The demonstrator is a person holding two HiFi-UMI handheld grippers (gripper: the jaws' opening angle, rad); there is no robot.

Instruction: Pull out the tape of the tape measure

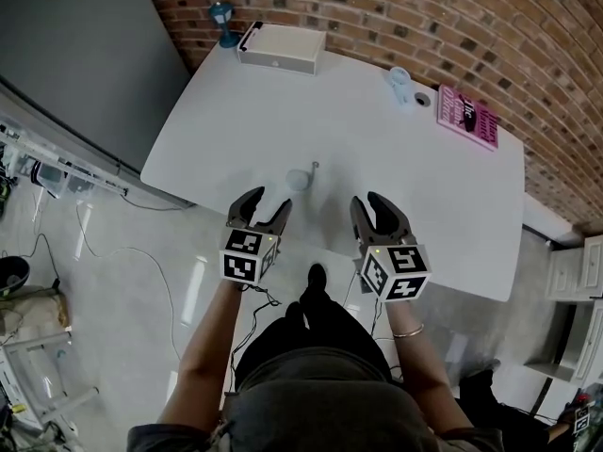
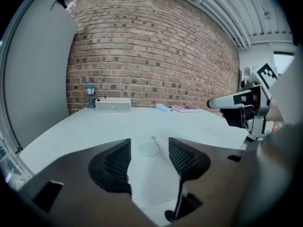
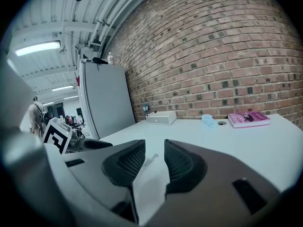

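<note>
Head view shows my left tongs (image 1: 271,199) and right tongs (image 1: 367,199) open and empty near the tape measure (image 1: 298,179), I think so one holds it and one pulls.

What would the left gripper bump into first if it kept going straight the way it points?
Most likely the small round tape measure, which lies on the white table straight ahead, in line with the gap between the left gripper's open jaws. Nothing stands before it, though depth is hard to judge.
</note>
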